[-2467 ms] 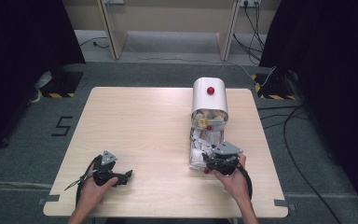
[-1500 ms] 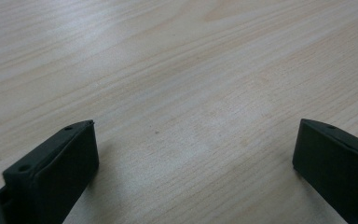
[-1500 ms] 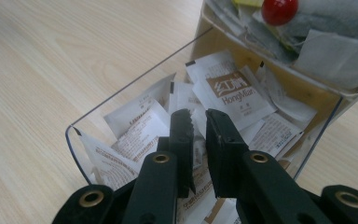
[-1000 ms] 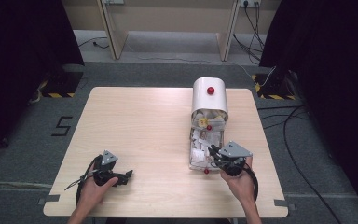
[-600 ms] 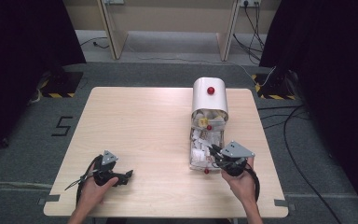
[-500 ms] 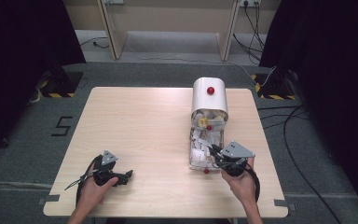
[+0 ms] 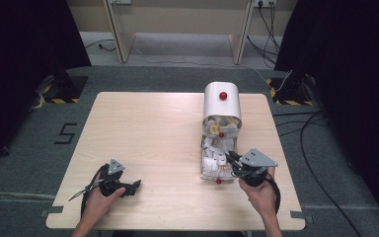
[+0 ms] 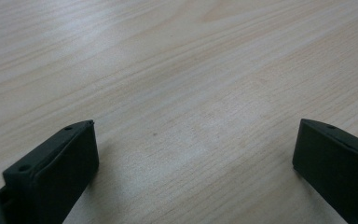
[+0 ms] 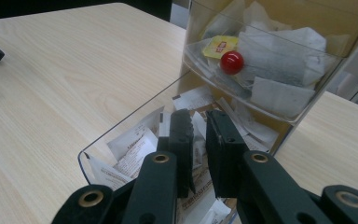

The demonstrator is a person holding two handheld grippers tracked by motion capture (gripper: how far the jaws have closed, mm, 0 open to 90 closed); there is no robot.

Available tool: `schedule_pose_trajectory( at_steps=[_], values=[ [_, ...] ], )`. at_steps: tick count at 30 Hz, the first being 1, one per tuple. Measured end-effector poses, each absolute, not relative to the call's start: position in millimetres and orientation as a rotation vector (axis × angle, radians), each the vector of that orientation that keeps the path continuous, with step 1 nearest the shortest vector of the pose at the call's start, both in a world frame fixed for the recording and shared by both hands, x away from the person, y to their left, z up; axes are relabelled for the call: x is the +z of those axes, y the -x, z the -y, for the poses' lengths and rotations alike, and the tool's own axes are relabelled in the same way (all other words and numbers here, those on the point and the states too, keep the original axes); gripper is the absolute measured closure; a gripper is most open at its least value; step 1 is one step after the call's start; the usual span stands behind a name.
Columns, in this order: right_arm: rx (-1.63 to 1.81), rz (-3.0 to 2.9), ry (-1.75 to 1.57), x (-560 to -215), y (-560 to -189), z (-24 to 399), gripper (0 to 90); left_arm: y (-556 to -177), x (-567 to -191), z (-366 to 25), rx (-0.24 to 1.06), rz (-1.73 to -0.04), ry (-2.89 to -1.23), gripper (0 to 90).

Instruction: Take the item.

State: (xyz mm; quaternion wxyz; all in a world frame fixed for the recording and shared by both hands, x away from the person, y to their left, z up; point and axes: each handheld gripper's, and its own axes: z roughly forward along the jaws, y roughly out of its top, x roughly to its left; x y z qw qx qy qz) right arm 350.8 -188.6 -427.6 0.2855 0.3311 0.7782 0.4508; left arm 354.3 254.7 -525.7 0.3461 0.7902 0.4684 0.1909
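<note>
- Pale wood-grain bench (image 7: 148,138) carries a white dome-topped dispenser (image 7: 222,101) with a red knob, right of centre in the high view.
- Its clear plastic front tray (image 9: 121,135) lies open toward the lower edge, scattered with white paper sachets (image 9: 133,144).
- At lower right, the right gripper (image 9: 200,135) reaches into that tray, jaws nearly closed with a thin gap; whether they pinch a sachet I cannot tell.
- At lower left, the left gripper (image 8: 193,154) rests low over bare wood, jaws spread wide, holding nothing.
- A hand (image 7: 98,200) grasps it.
</note>
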Motion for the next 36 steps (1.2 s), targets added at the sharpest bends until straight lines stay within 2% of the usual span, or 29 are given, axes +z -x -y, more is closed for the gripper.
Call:
schedule_pose_trajectory(
  at_steps=[14, 36],
  values=[
    [1.205, -1.999, -0.943, -417, -348, 217, 81.3, -355, -526, -254, 0.495, -1.214, -2.051, 0.0],
    [1.184, -1.902, -1.070, -419, -352, 261, 81.3, -355, -526, -254, 0.494, -1.211, -2.054, 0.0]
  ],
)
